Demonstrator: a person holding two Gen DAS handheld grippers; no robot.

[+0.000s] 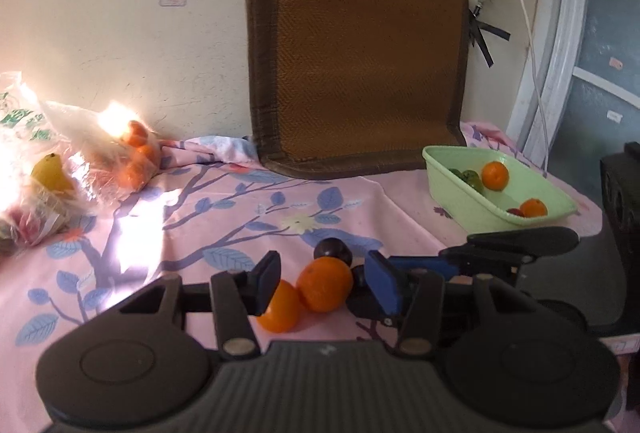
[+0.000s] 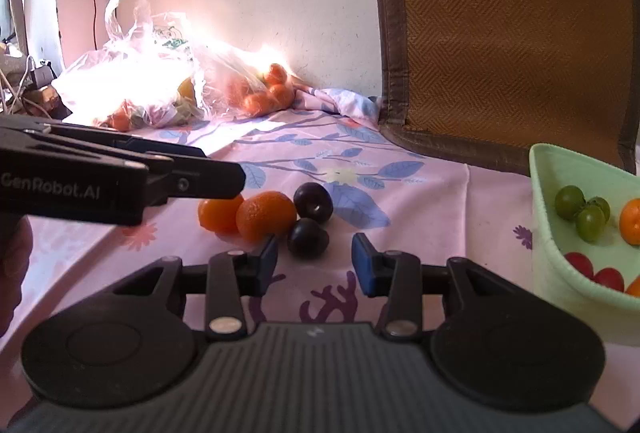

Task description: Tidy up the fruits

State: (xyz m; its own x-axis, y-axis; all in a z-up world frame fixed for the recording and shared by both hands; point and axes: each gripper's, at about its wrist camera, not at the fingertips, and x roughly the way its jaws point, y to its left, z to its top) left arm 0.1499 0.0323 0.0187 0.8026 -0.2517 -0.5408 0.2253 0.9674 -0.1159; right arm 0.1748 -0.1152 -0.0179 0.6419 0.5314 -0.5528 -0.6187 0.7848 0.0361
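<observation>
1. Nearest, the left gripper (image 1: 326, 287) stands spread over the worktop (image 1: 224, 201), its pads on either side of a rough-skinned orange (image 1: 325, 285) without pressing on it, as far as the left wrist view shows.
2. A smoother orange (image 1: 280, 309) lies touching the first one, partly behind the gripper's left finger (image 1: 266, 283).
3. The right gripper (image 2: 314, 263) is also spread and grips nothing; a dark plum (image 2: 308, 237) sits just ahead of its tips, closer to the left pad.
4. A second plum (image 2: 313, 202) lies just behind the first, beside the rough orange.
5. From the right wrist view, the left gripper's black body reaches in from the left edge, its tip over the smooth orange.
6. To the right stands a pale green basin (image 2: 546, 193) holding green grapes (image 2: 582, 213), oranges and some red fruit.
7. Further back, a woven brown mat (image 1: 360, 61) leans against the wall.
8. At the far left, clear plastic bags (image 2: 152, 81) lie in strong glare; small oranges (image 2: 266, 93) show inside one, and a yellow fruit (image 1: 52, 173), possibly a pear, inside another.
</observation>
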